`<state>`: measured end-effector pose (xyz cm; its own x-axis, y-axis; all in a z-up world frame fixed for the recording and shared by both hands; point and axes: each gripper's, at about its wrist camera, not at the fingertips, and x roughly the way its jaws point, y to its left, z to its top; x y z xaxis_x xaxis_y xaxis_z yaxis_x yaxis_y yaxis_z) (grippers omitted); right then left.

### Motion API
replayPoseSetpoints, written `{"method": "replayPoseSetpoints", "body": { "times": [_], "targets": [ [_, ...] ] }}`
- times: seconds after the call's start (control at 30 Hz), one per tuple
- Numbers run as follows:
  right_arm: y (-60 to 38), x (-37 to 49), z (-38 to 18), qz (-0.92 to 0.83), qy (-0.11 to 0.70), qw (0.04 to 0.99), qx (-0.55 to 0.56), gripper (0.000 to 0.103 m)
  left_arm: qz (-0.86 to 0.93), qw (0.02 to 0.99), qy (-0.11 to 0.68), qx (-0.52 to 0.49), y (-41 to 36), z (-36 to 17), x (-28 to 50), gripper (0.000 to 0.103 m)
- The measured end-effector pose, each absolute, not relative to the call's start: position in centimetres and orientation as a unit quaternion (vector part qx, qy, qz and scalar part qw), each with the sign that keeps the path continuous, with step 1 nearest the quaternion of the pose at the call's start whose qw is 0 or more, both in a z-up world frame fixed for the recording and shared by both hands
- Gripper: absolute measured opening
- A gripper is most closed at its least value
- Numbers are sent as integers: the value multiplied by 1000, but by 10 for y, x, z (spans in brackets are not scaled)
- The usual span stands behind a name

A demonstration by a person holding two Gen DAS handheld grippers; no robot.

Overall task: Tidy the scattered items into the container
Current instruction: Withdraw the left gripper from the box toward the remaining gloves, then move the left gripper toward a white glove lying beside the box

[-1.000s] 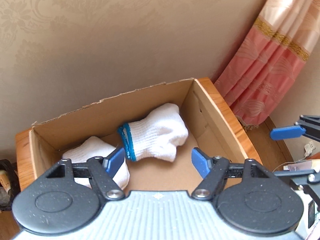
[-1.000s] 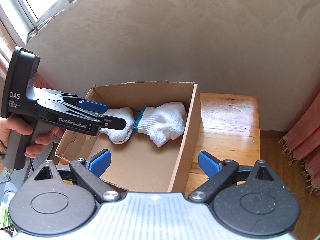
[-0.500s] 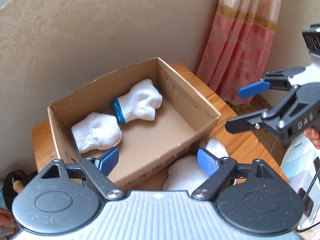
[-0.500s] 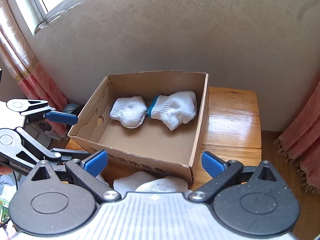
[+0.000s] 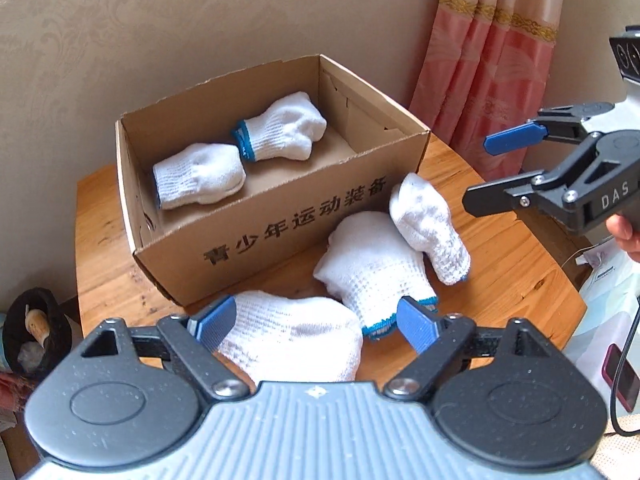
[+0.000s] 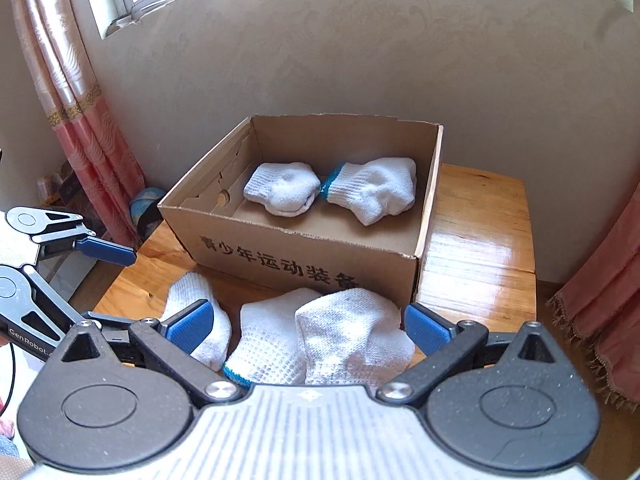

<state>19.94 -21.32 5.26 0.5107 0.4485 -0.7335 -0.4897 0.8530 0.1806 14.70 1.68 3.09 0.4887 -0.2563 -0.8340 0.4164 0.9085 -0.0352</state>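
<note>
a: cardboard box [image 5: 280, 236] sits on the wooden table [image 5: 508, 280] with two white knitted gloves inside, the blue-cuffed glove [image 5: 280, 136] toward the far wall and the plain-looking glove [image 5: 200, 174] just beside it, cuffs nearly touching.

b: and what changed in the last second?

a: both grippers have pulled back and up from the box. a second ago the left one was low over the box floor; now the whole box front shows, plus three more gloves lying on the table in front of it: near glove [image 5: 296, 336], middle glove [image 5: 372, 268] and far-right glove [image 5: 428, 224], overlapping one another.

b: fingers?

a: left gripper [image 5: 312, 324] has its blue pads spread wide, nothing between them, hovering above the near glove. right gripper [image 6: 308, 326] is likewise spread and empty, above the same pile.

b: so the job?

a: partly done, i'd judge: two in, three out. the retreat reads as lining up on the pile; the soft, overlapping knit may drag a neighbour along.
</note>
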Motion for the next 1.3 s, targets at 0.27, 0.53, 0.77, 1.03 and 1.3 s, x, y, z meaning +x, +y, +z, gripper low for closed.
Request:
{"method": "replayPoseSetpoints", "body": {
  "times": [0.27, 0.53, 0.77, 1.03, 1.3],
  "targets": [
    [-204, 190, 33, 285, 435, 854, -20, 103, -158, 863, 474, 78, 20, 8, 149, 87],
    [-197, 187, 11, 288, 458, 841, -16, 103, -138, 863, 483, 47, 19, -13, 163, 87],
    [-195, 186, 2, 288, 468, 836, -7, 103, -117, 856, 501, 42, 8, -32, 178, 87],
    [-192, 184, 2, 292, 466, 835, -5, 103, -114, 858, 500, 45, 3, -46, 179, 91],
    [-194, 179, 7, 290, 460, 839, -17, 103, -131, 847, 510, 64, 13, -43, 158, 91]
  ]
}}
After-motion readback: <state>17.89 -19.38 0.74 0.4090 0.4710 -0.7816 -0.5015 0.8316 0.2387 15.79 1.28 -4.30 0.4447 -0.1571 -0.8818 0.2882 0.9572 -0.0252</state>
